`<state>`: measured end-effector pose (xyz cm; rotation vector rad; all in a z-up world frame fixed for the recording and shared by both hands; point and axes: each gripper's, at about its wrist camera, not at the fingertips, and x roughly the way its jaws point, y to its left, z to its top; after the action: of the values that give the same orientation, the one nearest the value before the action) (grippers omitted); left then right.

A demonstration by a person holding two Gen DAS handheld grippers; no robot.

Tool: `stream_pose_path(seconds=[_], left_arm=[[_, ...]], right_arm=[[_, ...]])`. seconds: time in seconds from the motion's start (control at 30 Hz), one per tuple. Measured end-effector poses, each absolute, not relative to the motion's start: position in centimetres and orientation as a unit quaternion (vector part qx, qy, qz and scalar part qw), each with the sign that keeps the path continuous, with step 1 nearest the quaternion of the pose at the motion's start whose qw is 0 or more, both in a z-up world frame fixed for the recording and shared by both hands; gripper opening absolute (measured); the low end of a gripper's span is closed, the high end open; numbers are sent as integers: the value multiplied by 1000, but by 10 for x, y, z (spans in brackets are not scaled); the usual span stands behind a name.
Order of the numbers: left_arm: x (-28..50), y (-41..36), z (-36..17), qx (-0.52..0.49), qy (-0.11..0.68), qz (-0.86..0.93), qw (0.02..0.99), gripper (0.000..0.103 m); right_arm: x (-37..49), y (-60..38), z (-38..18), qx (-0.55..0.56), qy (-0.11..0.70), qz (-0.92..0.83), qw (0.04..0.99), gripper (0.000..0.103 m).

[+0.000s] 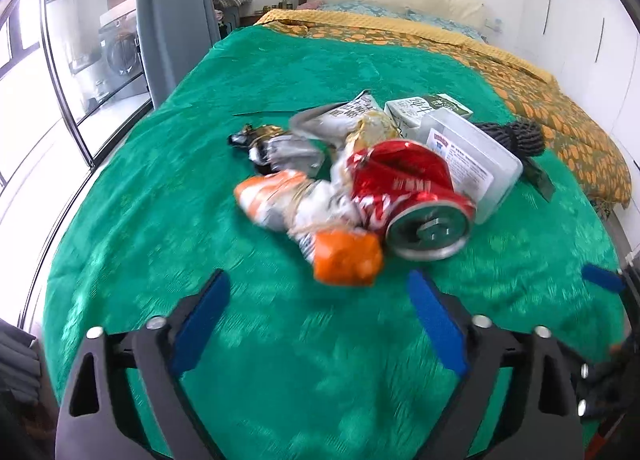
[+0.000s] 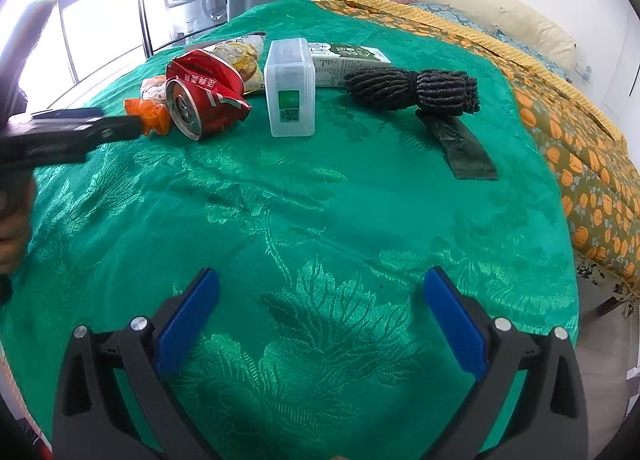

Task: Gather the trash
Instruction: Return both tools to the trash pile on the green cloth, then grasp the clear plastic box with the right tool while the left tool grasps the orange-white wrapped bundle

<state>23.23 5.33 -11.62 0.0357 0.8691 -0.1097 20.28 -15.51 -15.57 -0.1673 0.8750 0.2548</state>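
Note:
A pile of trash lies on the green bedspread (image 1: 280, 360): a crushed red can (image 1: 416, 200), an orange and white wrapper (image 1: 320, 228), silver snack bags (image 1: 336, 116), a clear plastic box (image 1: 476, 156) and a green and white carton (image 1: 424, 106). My left gripper (image 1: 318, 320) is open and empty, just short of the orange wrapper. My right gripper (image 2: 322, 312) is open and empty, well back from the can (image 2: 200, 100), the box (image 2: 290, 88) and the carton (image 2: 352, 60). The left gripper shows at the left edge of the right wrist view (image 2: 72, 128).
A bundle of black cord (image 2: 416, 88) and a flat dark folded bag (image 2: 460, 144) lie right of the box. An orange patterned quilt (image 2: 580, 140) covers the bed's right side. A window and grey curtain (image 1: 168, 20) stand to the left.

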Motion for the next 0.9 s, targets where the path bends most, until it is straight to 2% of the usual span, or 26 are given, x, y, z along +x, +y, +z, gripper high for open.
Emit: stream_pose_path(seconds=[0.07, 0.13, 0.47, 0.57, 0.6, 0.67, 0.73, 0.8, 0.9], left_arm=[[241, 49, -119, 15, 426, -49, 903, 68], [245, 51, -122, 3, 428, -61, 902, 37], [182, 93, -109, 0, 455, -149, 878, 35], [165, 102, -111, 18, 467, -169, 868, 36], [163, 103, -113, 28, 466, -165, 869, 40], [161, 102, -116, 37, 462, -153, 873, 53], [163, 101, -115, 25, 449, -141, 882, 79], [166, 100, -113, 9, 437, -134, 889, 88], [175, 91, -111, -2, 432, -118, 894, 92]], right_arm=[[202, -155, -156, -79, 422, 123, 895, 98], [202, -157, -156, -75, 424, 121, 895, 98], [207, -164, -157, -53, 430, 114, 894, 98], [206, -163, -157, -57, 429, 111, 895, 98], [205, -163, -157, -57, 429, 110, 895, 98], [205, -163, -157, -58, 428, 110, 895, 98], [204, -163, -157, -57, 429, 110, 895, 98], [206, -164, -157, -55, 431, 111, 894, 98], [205, -164, -157, -54, 431, 110, 894, 98]])
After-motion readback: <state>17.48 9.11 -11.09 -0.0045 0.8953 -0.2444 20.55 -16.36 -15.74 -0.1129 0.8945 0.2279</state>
